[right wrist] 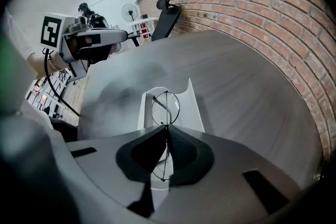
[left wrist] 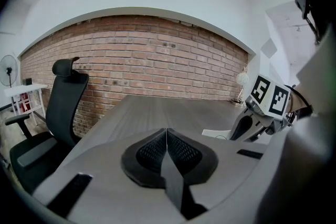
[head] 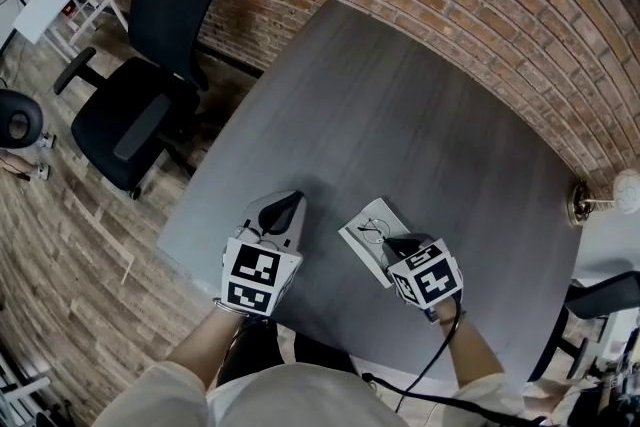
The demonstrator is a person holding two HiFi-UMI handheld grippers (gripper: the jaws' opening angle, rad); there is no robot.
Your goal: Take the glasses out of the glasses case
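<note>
The glasses case (head: 357, 241) is white and open. It lies flat on the grey table (head: 400, 115), near the table's front edge and slanted to it. The glasses (right wrist: 166, 107) have round clear lenses in thin dark wire and lie inside the case above the table. The right gripper (right wrist: 167, 127) pinches their frame at the bridge, between the two lenses.

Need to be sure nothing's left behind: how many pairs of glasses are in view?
1: the glasses sit in the white case on the table, pinched by the right claw. No others show.
</note>
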